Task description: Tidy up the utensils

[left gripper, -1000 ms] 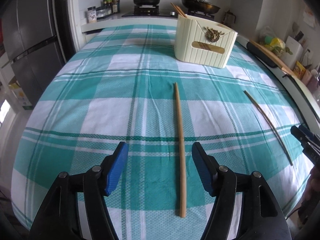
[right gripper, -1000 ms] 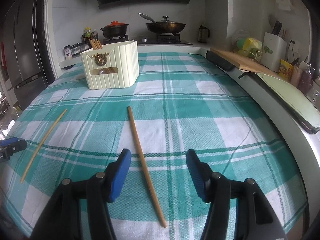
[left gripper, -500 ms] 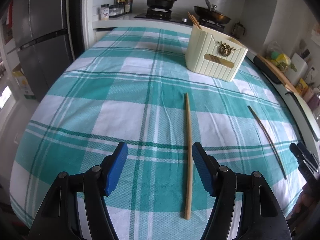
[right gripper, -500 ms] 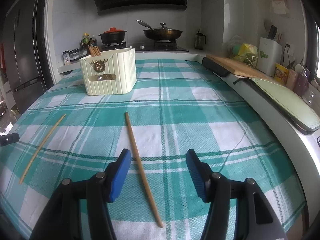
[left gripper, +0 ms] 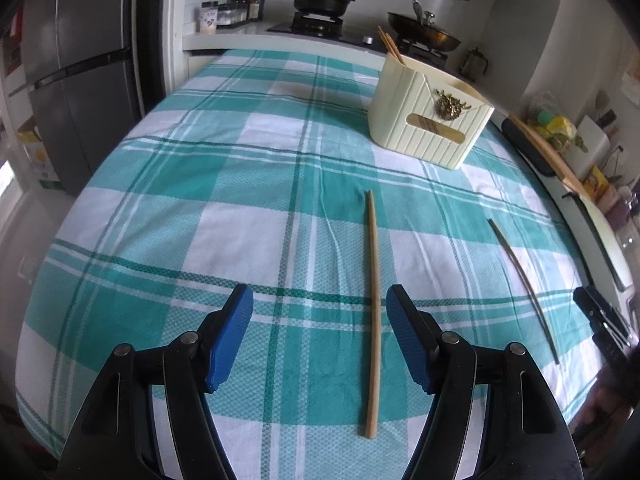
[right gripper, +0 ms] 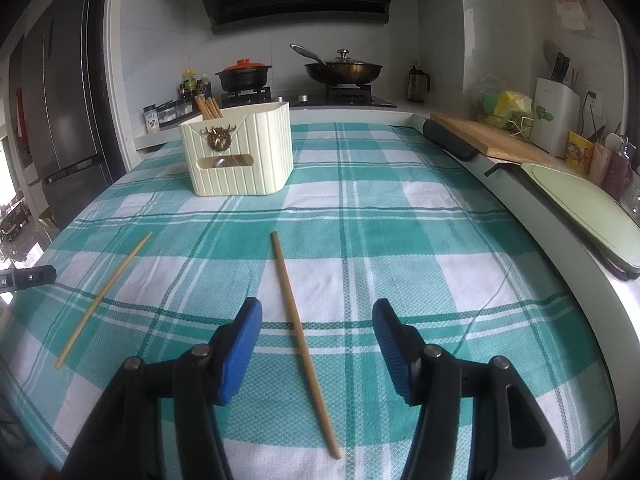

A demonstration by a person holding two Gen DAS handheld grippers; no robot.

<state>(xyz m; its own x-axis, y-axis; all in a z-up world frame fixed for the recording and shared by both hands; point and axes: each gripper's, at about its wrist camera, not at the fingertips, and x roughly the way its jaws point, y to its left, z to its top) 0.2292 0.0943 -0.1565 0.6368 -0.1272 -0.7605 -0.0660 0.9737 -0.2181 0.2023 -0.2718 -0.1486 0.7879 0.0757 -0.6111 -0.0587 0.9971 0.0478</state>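
Note:
Two wooden chopsticks lie on the teal plaid cloth. In the left wrist view one chopstick [left gripper: 373, 308] runs away from me between the fingers of my left gripper [left gripper: 320, 336], nearer the right finger; the jaws are open above it. The second chopstick [left gripper: 522, 284] lies to the right. In the right wrist view that second chopstick [right gripper: 302, 340] lies between the open fingers of my right gripper [right gripper: 316, 344], untouched. The first chopstick [right gripper: 104, 300] is off to the left. A cream utensil holder [right gripper: 240, 156] with several chopsticks in it stands at the far side.
A stove with a red-lidded pot [right gripper: 244, 74] and a wok [right gripper: 344, 70] stands behind the table. A cutting board [right gripper: 488, 140] and a raised counter edge run along the right. A fridge [left gripper: 76, 80] stands at the left. The other gripper's tip [right gripper: 28, 278] shows at the left edge.
The left wrist view has rolled and shifted, so the fridge side shows more and the holder sits further right. The chopstick stays between the left fingers. The right gripper has hardly moved.

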